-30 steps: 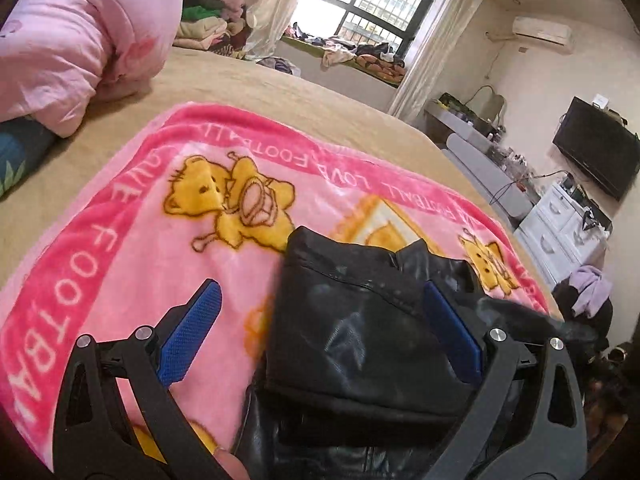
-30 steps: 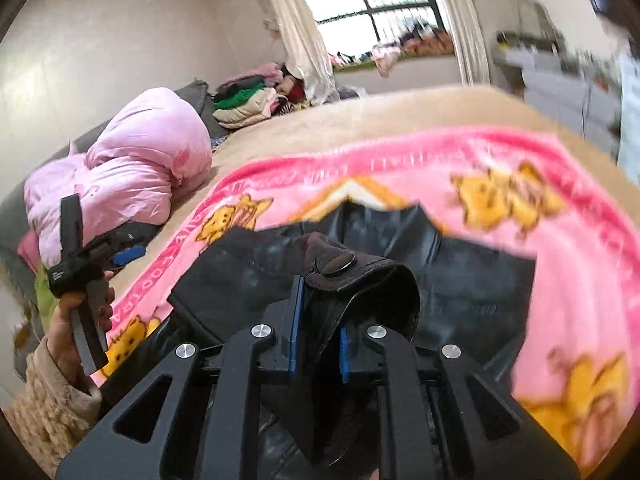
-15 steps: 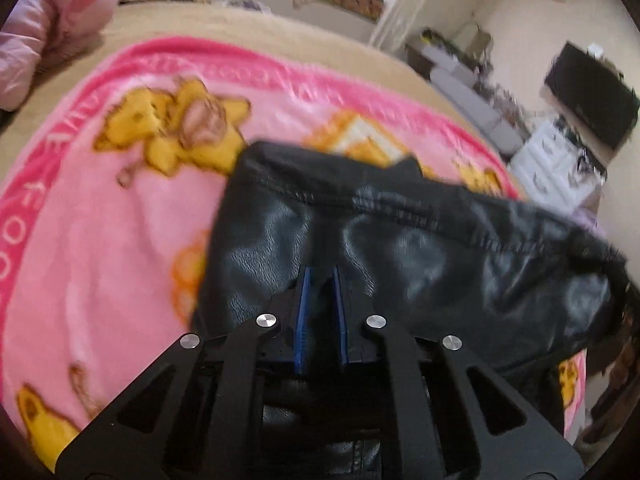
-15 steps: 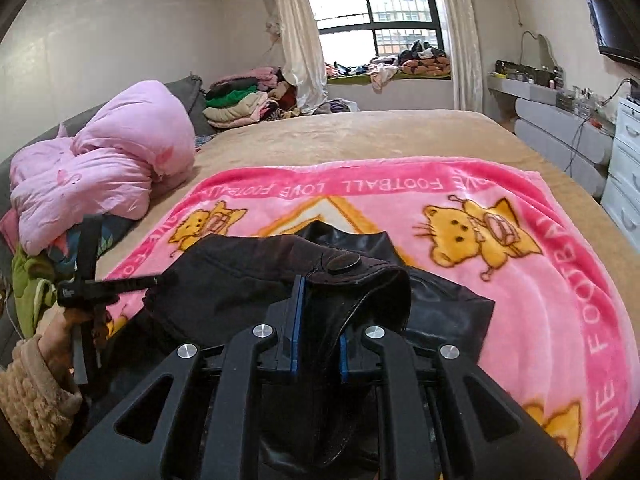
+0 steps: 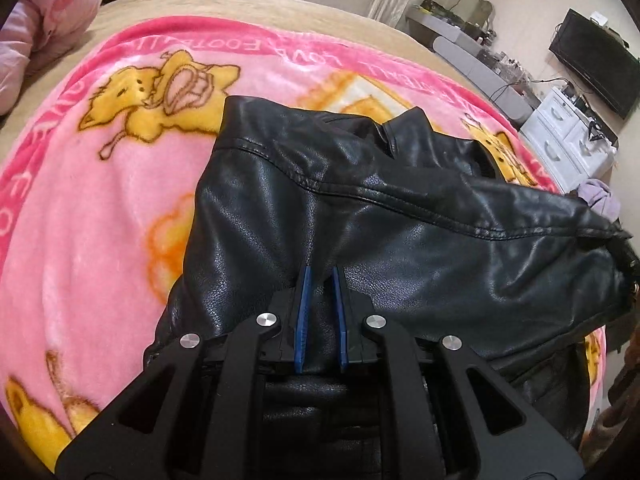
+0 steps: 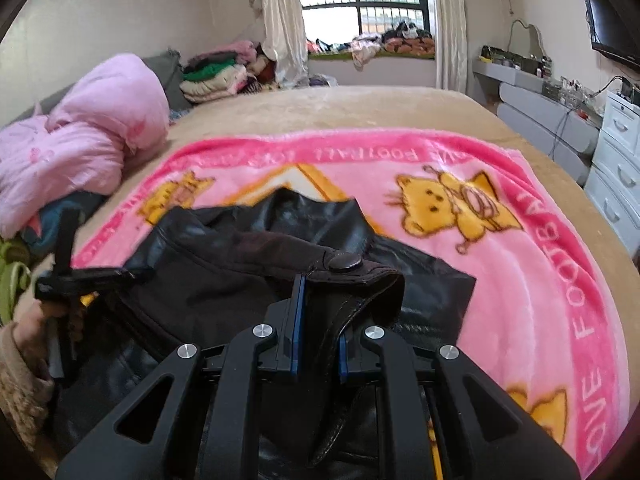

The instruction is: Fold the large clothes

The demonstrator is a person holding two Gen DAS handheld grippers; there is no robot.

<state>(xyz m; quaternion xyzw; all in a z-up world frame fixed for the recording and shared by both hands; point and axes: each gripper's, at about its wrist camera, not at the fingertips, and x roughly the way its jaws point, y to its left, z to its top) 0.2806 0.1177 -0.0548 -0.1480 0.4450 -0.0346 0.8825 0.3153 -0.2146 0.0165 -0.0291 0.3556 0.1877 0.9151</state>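
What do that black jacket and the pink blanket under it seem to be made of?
The black jacket looks like leather or an imitation: a glossy, pebbled surface with stitched seams; which of the two cannot be told. The pink blanket looks like soft plush fleece: a fuzzy, matte nap printed with yellow cartoon animals and lettering.

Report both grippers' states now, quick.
Left gripper: shut on a fold of the black leather jacket.
Right gripper: shut on the jacket's snap-button edge.
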